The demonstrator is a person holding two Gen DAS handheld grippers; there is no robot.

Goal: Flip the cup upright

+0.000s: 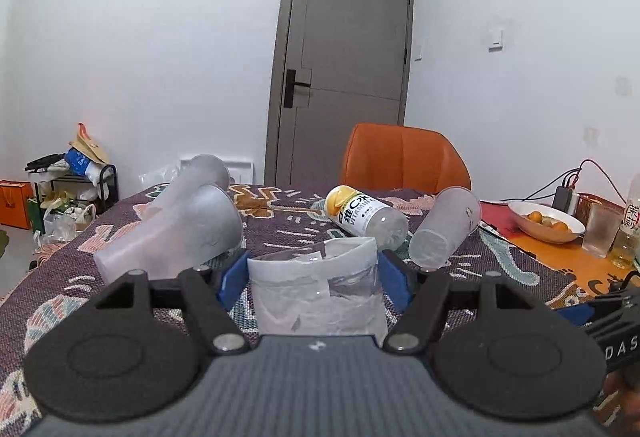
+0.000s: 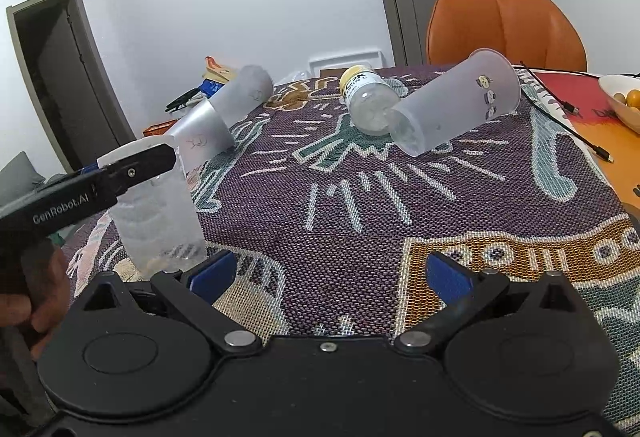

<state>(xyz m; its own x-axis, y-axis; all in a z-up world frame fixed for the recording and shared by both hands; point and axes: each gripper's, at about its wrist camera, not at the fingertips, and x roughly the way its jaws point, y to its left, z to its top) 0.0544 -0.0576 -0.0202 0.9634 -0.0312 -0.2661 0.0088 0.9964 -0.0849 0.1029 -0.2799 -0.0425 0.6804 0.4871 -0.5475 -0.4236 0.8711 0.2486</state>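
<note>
My left gripper is shut on a clear plastic cup with torn white paper, which stands upright on the patterned cloth; it also shows in the right wrist view, with the left gripper's finger at its rim. A frosted cup with stickers lies on its side further back, also seen in the left wrist view. Two more frosted cups lie on their sides at the left. My right gripper is open and empty, low over the cloth.
A yellow-capped bottle lies on its side between the cups. An orange chair stands behind the table. At the right are a bowl of oranges, a glass, a tea bottle and cables.
</note>
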